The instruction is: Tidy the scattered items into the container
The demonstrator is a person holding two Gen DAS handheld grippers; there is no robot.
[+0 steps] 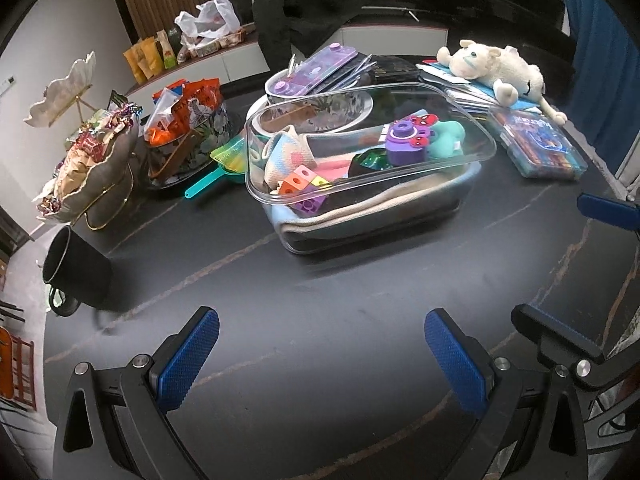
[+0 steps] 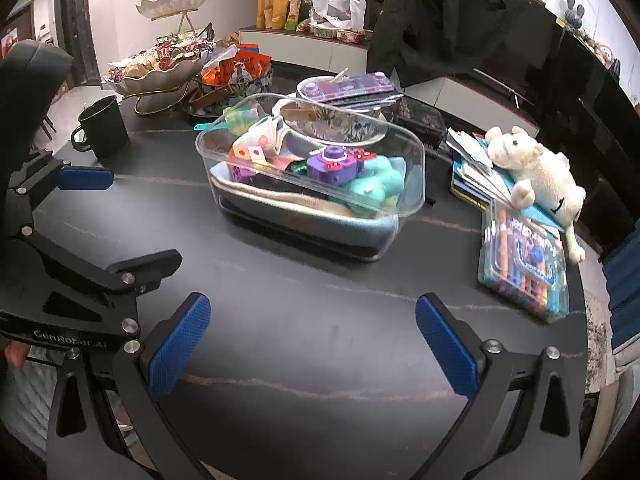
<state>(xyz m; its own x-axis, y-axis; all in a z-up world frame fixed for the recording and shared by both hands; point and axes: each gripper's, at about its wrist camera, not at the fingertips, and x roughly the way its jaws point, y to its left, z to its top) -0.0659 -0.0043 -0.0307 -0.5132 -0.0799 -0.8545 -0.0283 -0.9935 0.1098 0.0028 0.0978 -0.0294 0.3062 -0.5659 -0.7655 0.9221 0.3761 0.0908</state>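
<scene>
While both claws hang above the dark table (image 1: 320, 280), neither grips anything: the left gripper (image 1: 322, 354) shows its blue pads spread wide at the bottom of its frame, and the right gripper (image 2: 313, 344) stands likewise parted over bare tabletop. At the centre of each view sits the clear container (image 1: 400, 216), already filled with a purple toy camera (image 1: 404, 142), a teal soft toy (image 1: 450, 138), coloured blocks (image 1: 302, 184) and folded cloth. To the right of the container lie a plush lamb (image 2: 536, 172) on a stack of books and a crayon box (image 2: 524, 264). A black mug (image 1: 76, 270) stands at the left edge.
</scene>
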